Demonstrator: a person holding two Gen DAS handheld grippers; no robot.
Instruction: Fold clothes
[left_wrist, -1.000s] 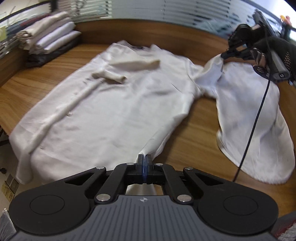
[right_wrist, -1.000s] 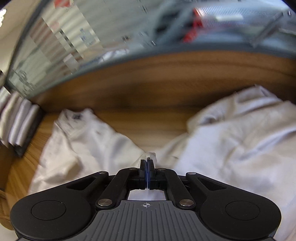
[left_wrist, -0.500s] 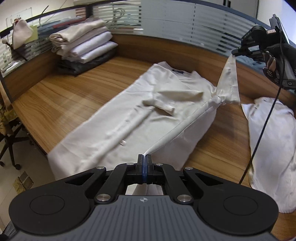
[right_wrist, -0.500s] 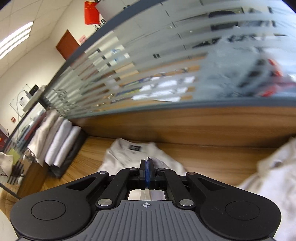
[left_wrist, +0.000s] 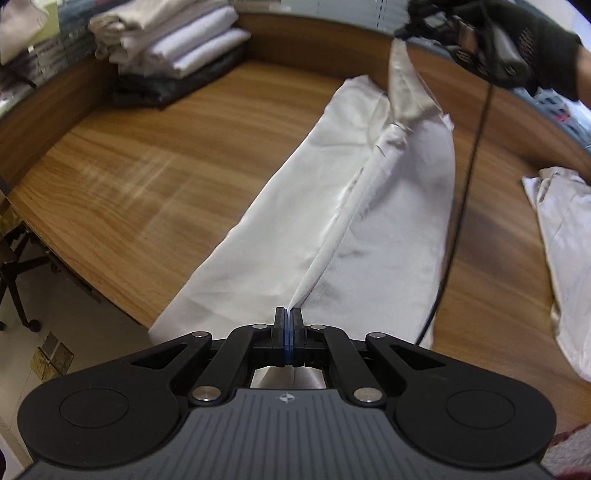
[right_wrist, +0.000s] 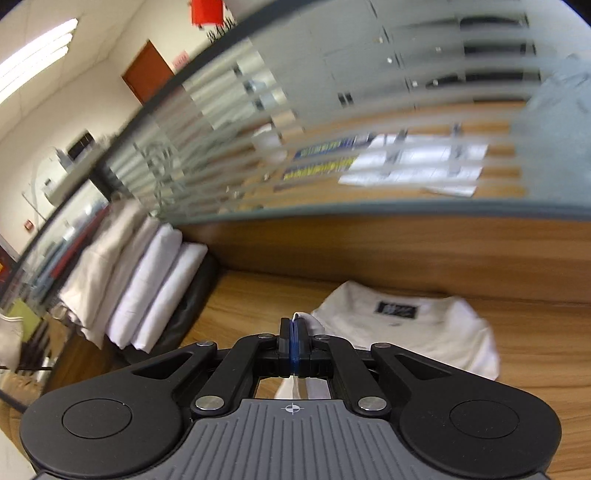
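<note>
Your left gripper (left_wrist: 288, 316), at the bottom centre of its frame, has its two fingers pressed together on a thin edge of the cream shirt (left_wrist: 325, 221), and that edge runs as a taut ridge from the fingertips up toward the upper right of the frame. There your right gripper (left_wrist: 402, 35), held in a black-gloved hand (left_wrist: 532, 48), pinches the other end of the same lifted fold, with a black cable (left_wrist: 461, 192) hanging down from it across the cloth. The rest of the shirt lies as a long strip on the wooden desk (left_wrist: 147, 184), from the near edge at lower centre up to the upper middle. In the right wrist view the fingers are closed on a bit of pale fabric at the lower centre, and the shirt's collar end with a dark label lies just right of them. A stack of folded clothes (left_wrist: 170, 40) sits at the upper left, and another pale garment (left_wrist: 565, 258) lies at the right edge.
</note>
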